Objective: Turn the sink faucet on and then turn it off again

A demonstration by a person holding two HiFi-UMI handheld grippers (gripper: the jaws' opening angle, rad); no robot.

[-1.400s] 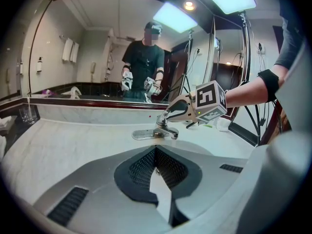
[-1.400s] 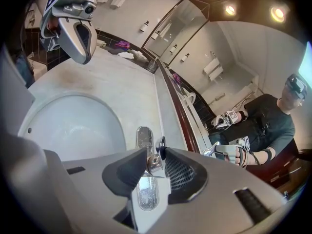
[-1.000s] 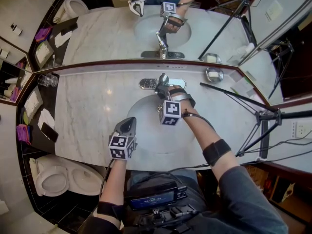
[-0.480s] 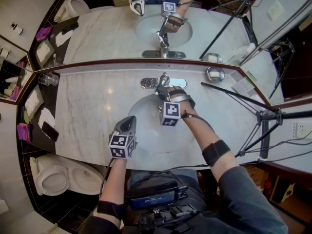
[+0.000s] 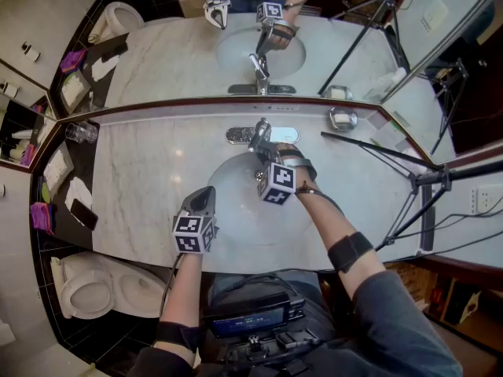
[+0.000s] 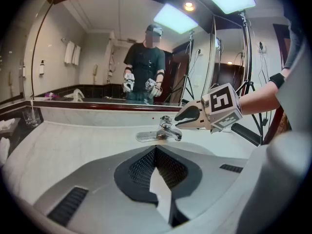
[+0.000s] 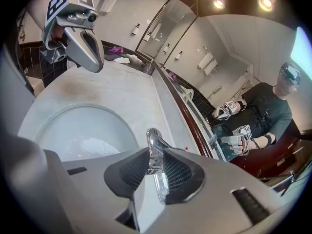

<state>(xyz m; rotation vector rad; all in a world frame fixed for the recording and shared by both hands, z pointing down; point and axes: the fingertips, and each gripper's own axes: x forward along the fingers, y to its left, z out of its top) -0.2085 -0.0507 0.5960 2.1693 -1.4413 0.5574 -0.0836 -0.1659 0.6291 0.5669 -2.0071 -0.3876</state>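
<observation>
Two dark ribbed fingers of the right gripper stand on either side of the chrome handle of the faucet. They have just been closing, and they now press on it from both sides, partly closed to its width. In the head view this gripper sits just right of centre and reaches up the frame to the faucet. The faucet stands on its plate at the far rim of the oval sink, just below the dark edge of the mirror. The sink is set in a white marble counter. The left gripper hovers lower left of centre, over the sink's near left rim and well apart from the faucet. Its fingers are pressed fully together with nothing between them, and they point across the bowl toward the faucet. A chrome dish rests on the counter at the upper right of the sink, and a glass stands at the counter's far left end. A toilet shows at the lower left.
</observation>
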